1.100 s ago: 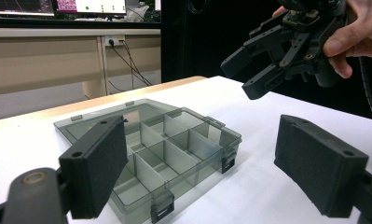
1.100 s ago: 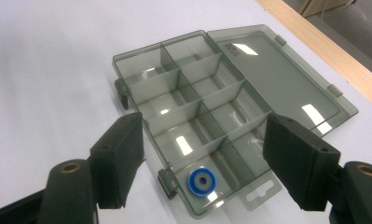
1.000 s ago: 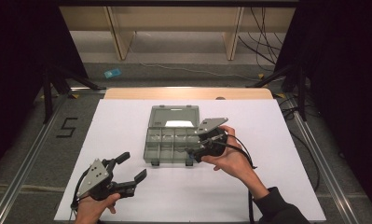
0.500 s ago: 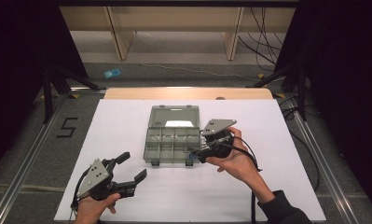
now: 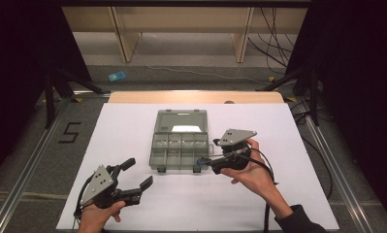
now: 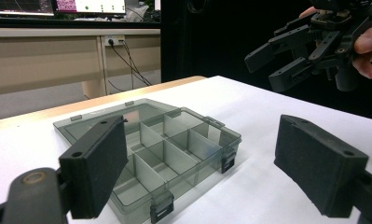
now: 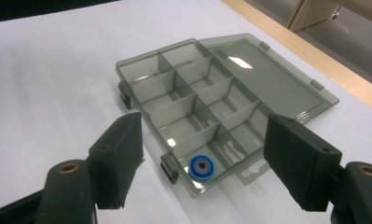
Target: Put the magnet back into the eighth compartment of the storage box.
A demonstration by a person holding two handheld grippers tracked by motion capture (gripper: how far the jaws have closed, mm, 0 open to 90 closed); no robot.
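The white table point(image 5: 133, 126) holds a grey box point(image 5: 179, 145) at its middle, lid flat back so all compartments lie reachable. The right gripper point(image 5: 201, 162) hovers spread and empty at its near right corner — just above the blue ring point(image 7: 202, 166) in 1 corner compartment. The left gripper point(image 5: 138, 174) waits spread, well apart.

In the high view the blue ring point(image 5: 199, 164) is a tiny dot in the box point(image 5: 179, 145), too small to make out. The left hand point(image 5: 96, 216) is cut off by the bottom edge. In the left gripper view, the right hand point(image 6: 368, 42) is cut off at the side.
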